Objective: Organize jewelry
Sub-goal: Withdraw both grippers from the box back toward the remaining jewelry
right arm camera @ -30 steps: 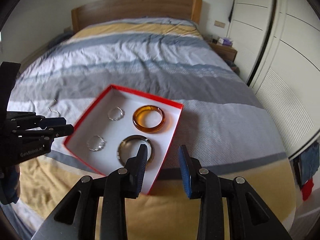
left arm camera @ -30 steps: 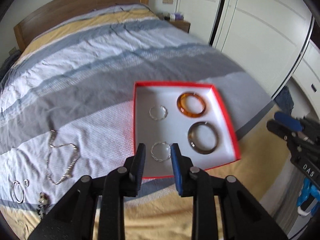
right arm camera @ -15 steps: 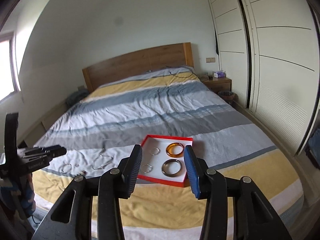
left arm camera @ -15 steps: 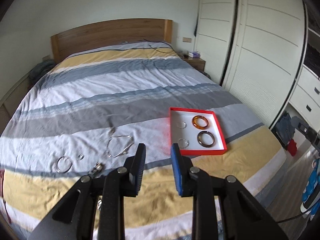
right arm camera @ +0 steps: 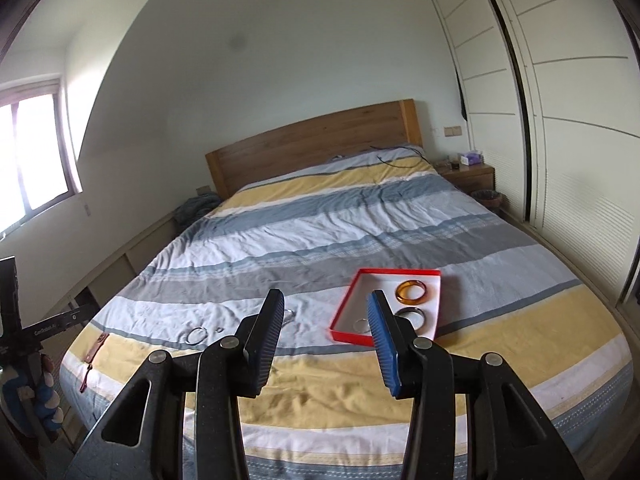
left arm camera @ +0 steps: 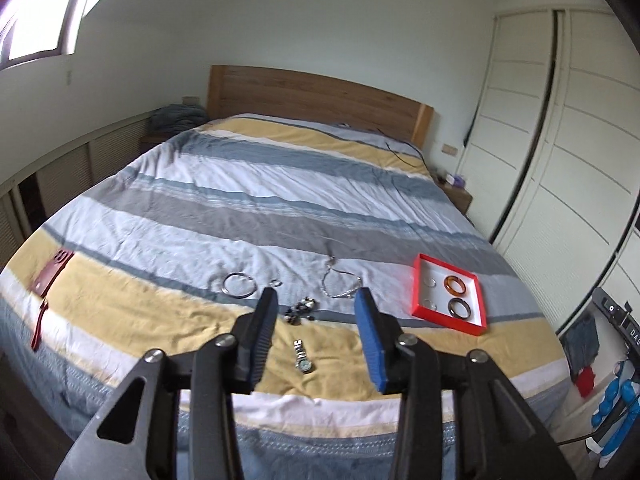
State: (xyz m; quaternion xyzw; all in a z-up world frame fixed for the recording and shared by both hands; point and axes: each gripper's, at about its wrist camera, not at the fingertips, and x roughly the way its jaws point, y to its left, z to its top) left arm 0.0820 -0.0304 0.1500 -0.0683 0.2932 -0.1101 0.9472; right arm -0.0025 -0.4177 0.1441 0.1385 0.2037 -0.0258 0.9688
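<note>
Bracelets (left arm camera: 456, 285) already sit in the red box (left arm camera: 418, 288); left hand-held gripper (left arm camera: 316, 300) is opening empty, right hand-held gripper (right arm camera: 326, 304) is released too. Next probably grab the watch (left arm camera: 303, 360) off the bed (left arm camera: 240, 200).

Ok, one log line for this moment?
left gripper: jaws opening, empty | right gripper: open, empty | red tray: four rings | watch: on bed

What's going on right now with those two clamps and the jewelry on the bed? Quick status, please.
Left gripper empty, jaws opening; right gripper open, empty. Four rings in red box; watch, chain loose on bed. Nothing blocking.
</note>
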